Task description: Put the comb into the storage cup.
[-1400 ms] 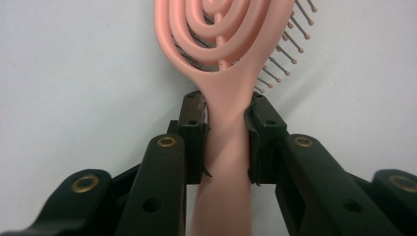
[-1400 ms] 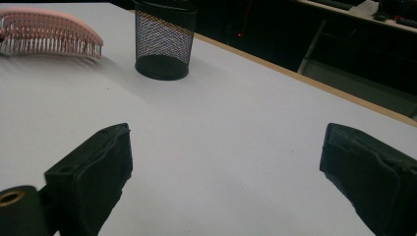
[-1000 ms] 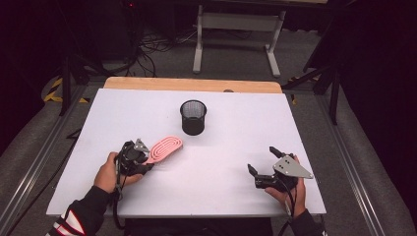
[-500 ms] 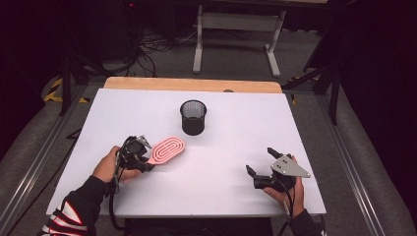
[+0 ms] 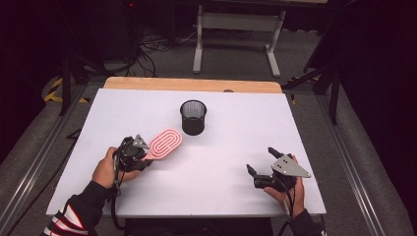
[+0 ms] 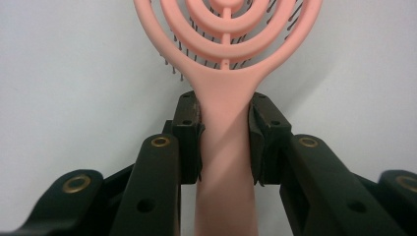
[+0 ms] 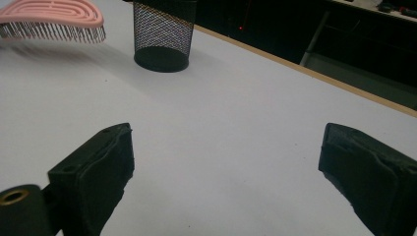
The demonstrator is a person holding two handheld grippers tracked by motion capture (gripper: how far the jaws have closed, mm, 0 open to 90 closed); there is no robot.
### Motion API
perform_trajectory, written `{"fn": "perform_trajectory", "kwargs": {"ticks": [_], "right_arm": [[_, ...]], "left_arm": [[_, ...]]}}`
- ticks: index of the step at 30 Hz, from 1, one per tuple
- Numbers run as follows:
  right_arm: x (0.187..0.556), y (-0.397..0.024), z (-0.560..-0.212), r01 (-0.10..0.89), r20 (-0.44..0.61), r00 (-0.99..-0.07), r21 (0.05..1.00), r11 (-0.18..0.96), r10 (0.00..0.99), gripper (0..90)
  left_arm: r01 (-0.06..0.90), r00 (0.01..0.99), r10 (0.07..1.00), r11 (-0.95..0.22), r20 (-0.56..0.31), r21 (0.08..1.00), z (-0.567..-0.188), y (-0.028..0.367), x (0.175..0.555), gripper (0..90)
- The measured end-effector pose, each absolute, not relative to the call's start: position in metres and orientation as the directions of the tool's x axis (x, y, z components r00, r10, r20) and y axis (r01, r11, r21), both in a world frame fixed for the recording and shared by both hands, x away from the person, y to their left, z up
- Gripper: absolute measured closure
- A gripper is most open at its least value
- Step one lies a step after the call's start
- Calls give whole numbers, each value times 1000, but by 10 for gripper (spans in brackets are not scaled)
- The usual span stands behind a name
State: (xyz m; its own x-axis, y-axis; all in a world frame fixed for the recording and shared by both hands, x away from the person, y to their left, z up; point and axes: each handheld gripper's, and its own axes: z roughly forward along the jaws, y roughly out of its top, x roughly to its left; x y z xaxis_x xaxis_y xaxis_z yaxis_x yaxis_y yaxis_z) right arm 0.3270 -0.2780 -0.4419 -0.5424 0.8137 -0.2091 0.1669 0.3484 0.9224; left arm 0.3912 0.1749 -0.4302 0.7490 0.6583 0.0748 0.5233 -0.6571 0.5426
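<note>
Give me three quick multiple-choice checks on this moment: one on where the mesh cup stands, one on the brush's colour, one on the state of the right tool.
1. Where does the black mesh cup stand?
A. Past the brush head, toward the table's far edge
B. Beside the right tool
C. Off the table

2. What colour is the hairbrush?
A. Blue
B. Pink
C. Green

3. How is the right tool?
A. Shut on the brush
B. Shut on the cup
C. Open, nothing between its jaws

Key: 1 A, the high view shows the cup beyond the brush on the white table. 2 B, the left tool clamps a pink handle. 3 C, the right gripper view shows wide jaws over bare table.
</note>
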Motion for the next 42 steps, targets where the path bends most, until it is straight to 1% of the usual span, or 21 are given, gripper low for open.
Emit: {"fn": "perform_trajectory", "kwargs": {"ticks": [4, 7, 10, 11, 15, 19, 24, 25, 32, 38, 42], "right_arm": [[328, -278, -441, 165, -204, -537, 926, 339, 819, 72], [328, -277, -439, 161, -203, -536, 928, 335, 819, 72], [330, -276, -438, 160, -198, -536, 931, 329, 821, 72], [331, -276, -437, 162, -193, -533, 932, 323, 823, 73], [334, -274, -433, 167, -165, -538, 940, 297, 827, 73], [339, -270, -428, 170, -148, -544, 944, 281, 826, 70], [343, -263, -422, 164, -140, -560, 947, 275, 817, 64], [344, -261, -420, 166, -133, -567, 948, 270, 813, 61], [350, -245, -409, 169, -79, -619, 958, 231, 781, 62], [359, -227, -403, 195, -17, -672, 961, 198, 741, 63], [363, -214, -401, 219, 10, -693, 955, 198, 721, 62]], "left_arm": [[496, 734, 670, -640, 110, 587, -425, 172, 385, 697], [458, 725, 673, -630, 147, 627, -421, 170, 379, 697], [444, 720, 676, -623, 157, 645, -418, 169, 377, 698], [415, 716, 675, -617, 178, 668, -416, 168, 374, 698], [380, 706, 684, -588, 187, 714, -415, 167, 370, 698], [333, 703, 678, -579, 213, 744, -415, 165, 366, 698], [301, 699, 679, -561, 222, 771, -416, 162, 363, 698], [288, 694, 681, -560, 234, 777, -416, 161, 363, 698], [245, 685, 686, -534, 245, 809, -421, 152, 360, 698], [219, 690, 677, -533, 256, 817, -425, 145, 357, 698], [206, 690, 676, -528, 260, 824, -427, 142, 355, 698]]}}
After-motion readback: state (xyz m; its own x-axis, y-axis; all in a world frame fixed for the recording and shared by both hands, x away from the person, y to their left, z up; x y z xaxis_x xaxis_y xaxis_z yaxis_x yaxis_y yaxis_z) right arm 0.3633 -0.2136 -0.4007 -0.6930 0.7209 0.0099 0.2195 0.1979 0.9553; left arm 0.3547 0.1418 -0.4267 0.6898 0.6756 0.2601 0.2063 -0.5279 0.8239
